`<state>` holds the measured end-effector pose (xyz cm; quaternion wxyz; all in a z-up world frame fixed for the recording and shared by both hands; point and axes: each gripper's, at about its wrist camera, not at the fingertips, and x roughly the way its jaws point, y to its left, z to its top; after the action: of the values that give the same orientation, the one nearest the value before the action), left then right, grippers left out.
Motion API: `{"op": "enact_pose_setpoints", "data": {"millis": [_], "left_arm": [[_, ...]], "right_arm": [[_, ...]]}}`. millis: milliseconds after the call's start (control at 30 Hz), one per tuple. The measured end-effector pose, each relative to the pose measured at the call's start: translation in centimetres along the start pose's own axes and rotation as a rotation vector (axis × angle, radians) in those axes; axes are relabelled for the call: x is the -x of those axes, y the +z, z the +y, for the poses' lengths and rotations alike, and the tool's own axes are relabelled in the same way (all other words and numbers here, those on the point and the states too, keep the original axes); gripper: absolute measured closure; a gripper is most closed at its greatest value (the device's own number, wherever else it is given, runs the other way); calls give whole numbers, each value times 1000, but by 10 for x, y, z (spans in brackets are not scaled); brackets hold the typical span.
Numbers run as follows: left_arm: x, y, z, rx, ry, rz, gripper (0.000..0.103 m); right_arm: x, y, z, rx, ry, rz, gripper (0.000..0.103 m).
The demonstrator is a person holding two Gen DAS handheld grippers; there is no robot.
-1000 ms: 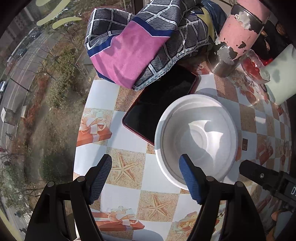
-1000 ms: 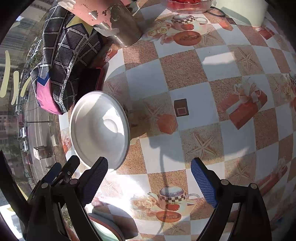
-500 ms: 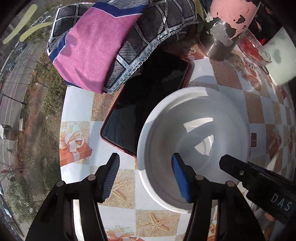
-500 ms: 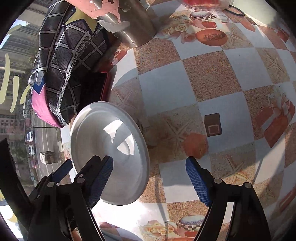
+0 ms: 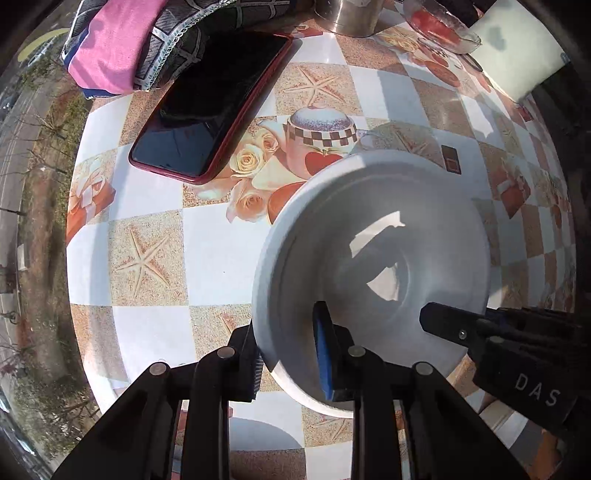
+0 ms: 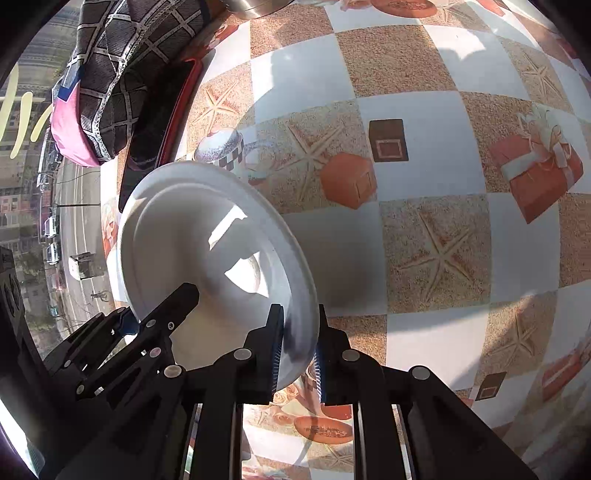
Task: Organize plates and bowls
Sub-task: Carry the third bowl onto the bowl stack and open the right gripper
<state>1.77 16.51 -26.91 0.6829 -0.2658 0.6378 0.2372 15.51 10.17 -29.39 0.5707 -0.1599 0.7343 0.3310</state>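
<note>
A white bowl is held off the patterned table between both grippers. My left gripper is shut on its near left rim, one finger inside and one outside. My right gripper is shut on the bowl's rim at its right side. The bowl tilts toward the left in the right wrist view. The right gripper's black finger also shows in the left wrist view, and the left gripper shows in the right wrist view.
A dark phone in a red case lies at the back left, beside a pink and checked cloth. A metal cup, a glass dish with red contents and a white container stand at the back. The table edge runs along the left.
Both grippers have closed on the bowl's rim. The bowl has come off the table and moved right, away from the phone, uncovering the printed teapot.
</note>
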Motion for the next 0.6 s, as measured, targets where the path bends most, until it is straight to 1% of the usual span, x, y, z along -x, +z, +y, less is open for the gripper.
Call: {"op": "enact_pose_setpoints", "data": {"millis": [100, 233, 267, 333, 433, 500, 533, 600], "left_arm": [[-2, -35, -17, -15, 1, 39, 76], [-3, -83, -30, -30, 3, 75, 73], [-2, -92, -31, -34, 6, 72, 73], [-1, -104, -33, -48, 14, 76, 73], [1, -111, -34, -44, 4, 93, 73], [10, -116, -33, -57, 11, 76, 73], [13, -122, -38, -66, 17, 63, 73], [26, -127, -32, -78, 21, 42, 73]], "right_arm": [[-6, -30, -8, 19, -45, 49, 85], [-15, -68, -17, 22, -70, 93, 85], [-17, -75, -18, 18, -72, 100, 85], [-21, -85, -21, 10, -69, 105, 85], [-24, -95, -22, 4, -71, 119, 85], [-20, -102, -23, 10, -72, 115, 85], [-14, -110, -25, 15, -71, 108, 85], [-1, -122, -27, 28, -68, 88, 85]]}}
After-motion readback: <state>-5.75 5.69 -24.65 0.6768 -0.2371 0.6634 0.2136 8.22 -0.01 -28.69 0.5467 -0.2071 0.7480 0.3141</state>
